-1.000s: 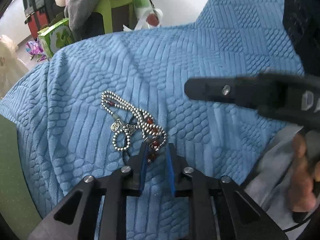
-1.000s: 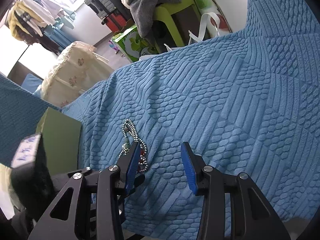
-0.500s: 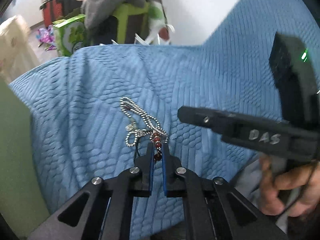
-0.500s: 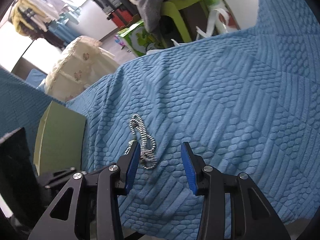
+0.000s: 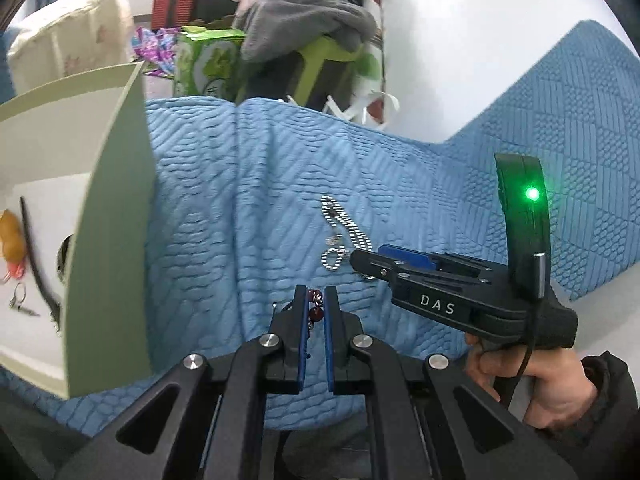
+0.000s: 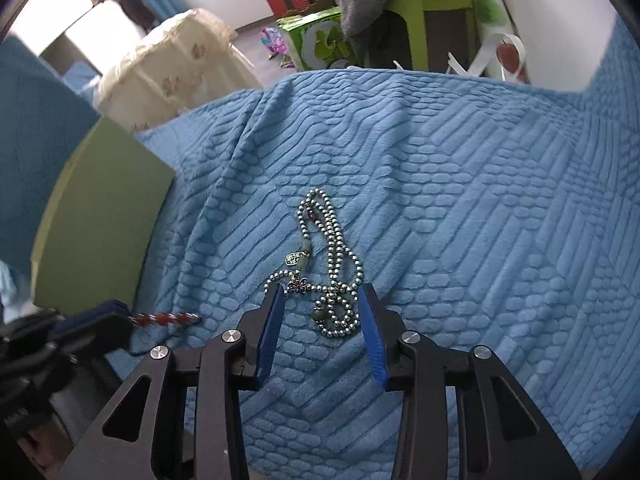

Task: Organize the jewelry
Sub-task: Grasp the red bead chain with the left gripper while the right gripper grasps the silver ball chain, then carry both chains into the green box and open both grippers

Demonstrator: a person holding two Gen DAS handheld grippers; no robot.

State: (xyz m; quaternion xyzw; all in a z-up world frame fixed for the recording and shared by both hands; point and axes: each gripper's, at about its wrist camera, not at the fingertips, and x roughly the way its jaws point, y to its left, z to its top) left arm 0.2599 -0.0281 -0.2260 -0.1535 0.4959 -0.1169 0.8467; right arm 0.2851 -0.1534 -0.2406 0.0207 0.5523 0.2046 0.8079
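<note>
We have the red bead string (image 5: 315, 313) pinched in the left gripper (image 5: 314, 300), lifted off the blue blanket (image 6: 460, 200), with the open green box (image 5: 108, 216) just beside it; next we carry it in. Our right gripper (image 6: 322, 300) straddles the silver bead chain (image 6: 332, 264) lying on the blanket, its jaws closing, not yet gripping
</note>
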